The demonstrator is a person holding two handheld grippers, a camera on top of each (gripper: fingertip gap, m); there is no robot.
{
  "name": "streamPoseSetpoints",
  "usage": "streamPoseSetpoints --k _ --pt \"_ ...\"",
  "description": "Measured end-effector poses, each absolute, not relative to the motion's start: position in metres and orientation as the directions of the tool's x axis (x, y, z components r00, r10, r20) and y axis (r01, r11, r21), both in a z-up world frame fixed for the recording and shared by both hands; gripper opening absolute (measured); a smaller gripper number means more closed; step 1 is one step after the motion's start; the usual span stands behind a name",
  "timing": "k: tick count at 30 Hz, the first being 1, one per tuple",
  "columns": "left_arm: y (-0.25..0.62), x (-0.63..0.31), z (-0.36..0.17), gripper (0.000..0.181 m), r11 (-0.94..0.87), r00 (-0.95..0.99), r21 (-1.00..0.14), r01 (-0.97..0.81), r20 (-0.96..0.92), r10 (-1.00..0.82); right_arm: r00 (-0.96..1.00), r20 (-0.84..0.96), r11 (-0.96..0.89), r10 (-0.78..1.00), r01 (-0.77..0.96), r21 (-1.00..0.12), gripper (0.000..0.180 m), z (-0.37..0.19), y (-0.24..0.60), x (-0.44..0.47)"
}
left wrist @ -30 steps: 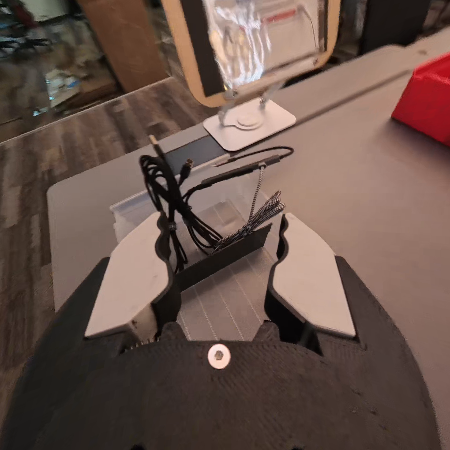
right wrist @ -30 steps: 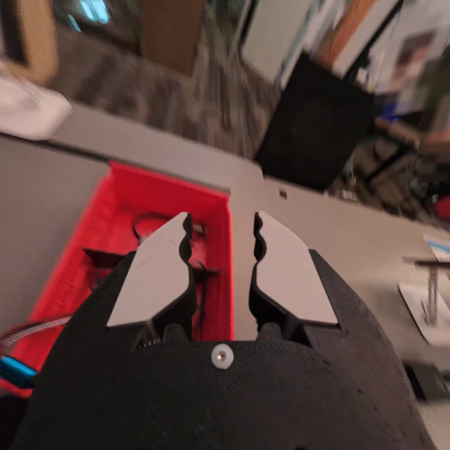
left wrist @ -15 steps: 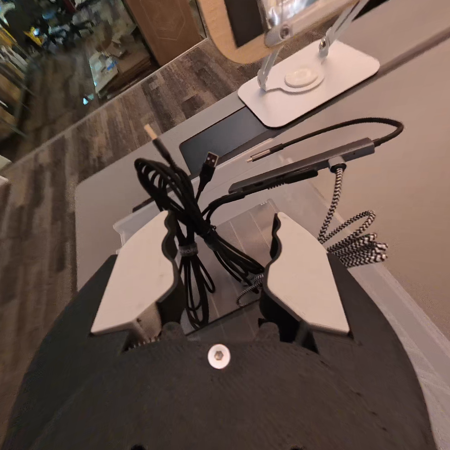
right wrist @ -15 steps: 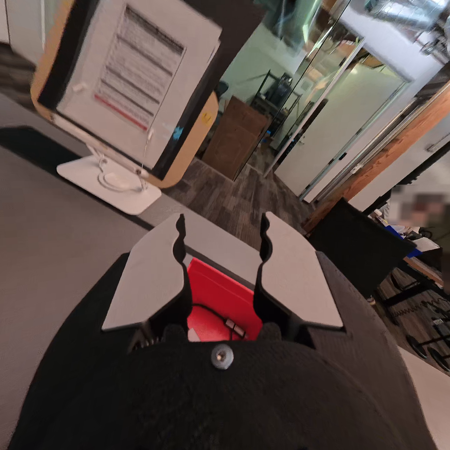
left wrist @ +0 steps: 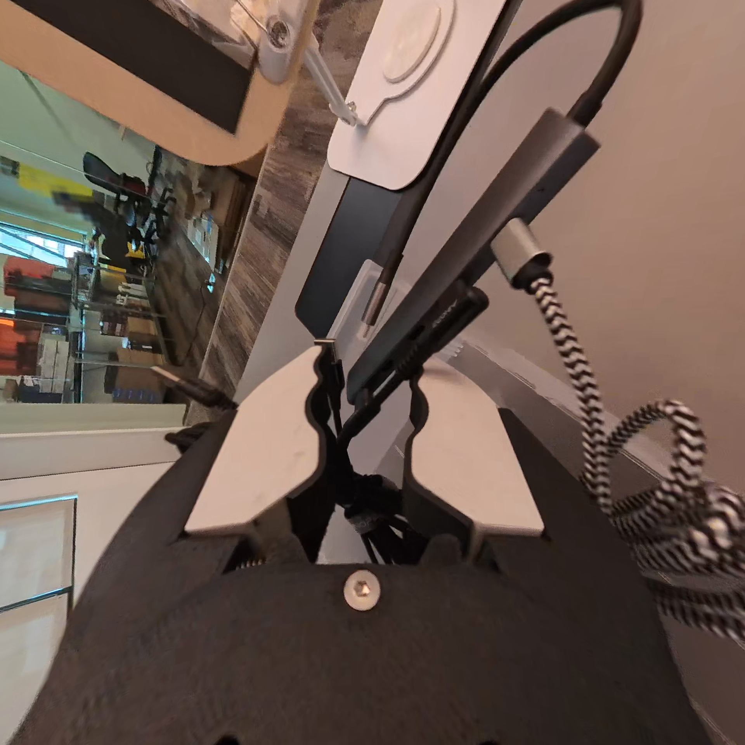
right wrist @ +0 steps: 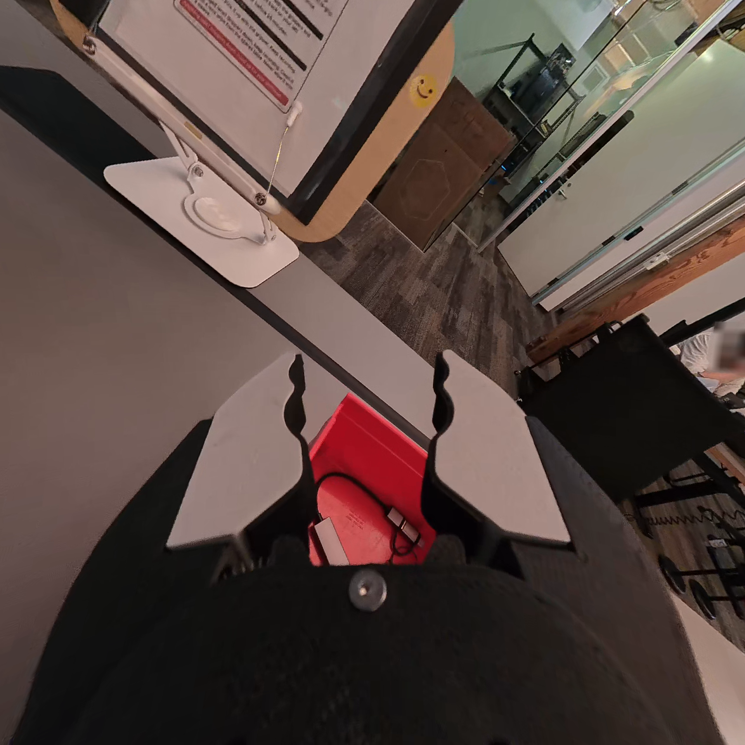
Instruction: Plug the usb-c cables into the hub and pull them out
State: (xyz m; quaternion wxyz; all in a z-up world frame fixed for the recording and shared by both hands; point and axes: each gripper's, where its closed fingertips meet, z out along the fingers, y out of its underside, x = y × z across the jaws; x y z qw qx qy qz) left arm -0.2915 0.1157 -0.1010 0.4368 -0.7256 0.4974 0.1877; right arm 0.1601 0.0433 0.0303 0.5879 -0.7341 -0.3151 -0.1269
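In the left wrist view, a grey USB hub [left wrist: 475,242] points away from me, tilted up over a clear box [left wrist: 508,375]. A black-and-white braided cable [left wrist: 564,342] is plugged into its side by a silver plug [left wrist: 520,254]. A black plug [left wrist: 451,318] also sits in the hub. The hub's own black lead [left wrist: 536,52] loops back. My left gripper [left wrist: 367,371] has closed in on the hub's near end, with black cables [left wrist: 363,487] between the jaws. My right gripper [right wrist: 369,358] is open and empty above a red bin [right wrist: 363,443] holding a black cable [right wrist: 363,492].
A framed screen stands on a white stand base [left wrist: 395,100] at the table's far edge, also in the right wrist view [right wrist: 201,217]. A dark strip [left wrist: 346,250] runs along the grey table [right wrist: 80,322]. A black chair [right wrist: 625,403] and a person stand beyond it. The grippers' ends are close to 50 cm from one another.
My left gripper moved forward to the hub, rolled to one side, and its jaws narrowed around the hub's near end. My right gripper tilted up from the red bin and stayed open.
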Motion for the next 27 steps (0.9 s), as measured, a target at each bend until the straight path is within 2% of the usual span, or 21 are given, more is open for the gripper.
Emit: streamPoseSetpoints --k 3,8,12,16,19,24,27 --pt "0.120 -0.290 -0.110 0.024 -0.128 0.433 -0.445 -0.886 -0.697 -0.571 0.751 0.563 -0.105 0.345 0.627 -0.772 0.062 0.024 0.045 0.150" --pt "0.121 -0.301 -0.100 0.018 -0.155 0.446 -0.431 -0.889 -0.737 -0.508 0.702 0.603 -0.116 0.380 0.682 -0.722 0.062 0.011 0.048 0.140" --pt "0.115 -0.319 -0.063 0.011 -0.181 0.513 -0.482 -0.857 -0.774 -0.370 0.693 0.610 -0.110 0.385 0.691 -0.715 0.062 0.011 0.046 0.140" --pt "0.107 -0.331 -0.019 0.011 -0.171 0.642 -0.619 -0.767 -0.737 -0.210 0.710 0.589 -0.059 0.385 0.656 -0.752 0.060 0.024 0.040 0.139" --pt "0.092 -0.338 0.018 0.011 -0.156 0.641 -0.626 -0.764 -0.764 -0.074 0.728 0.575 -0.039 0.374 0.631 -0.775 0.059 0.033 0.037 0.142" --pt "0.036 -0.299 0.105 0.011 0.050 0.671 -0.670 -0.741 -0.737 0.080 0.740 0.553 -0.014 0.382 0.603 -0.797 0.058 0.040 0.032 0.141" --pt "-0.010 -0.245 0.146 0.010 0.254 0.743 -0.718 -0.647 -0.669 0.002 0.736 0.552 0.003 0.392 0.599 -0.801 0.057 0.044 0.029 0.136"
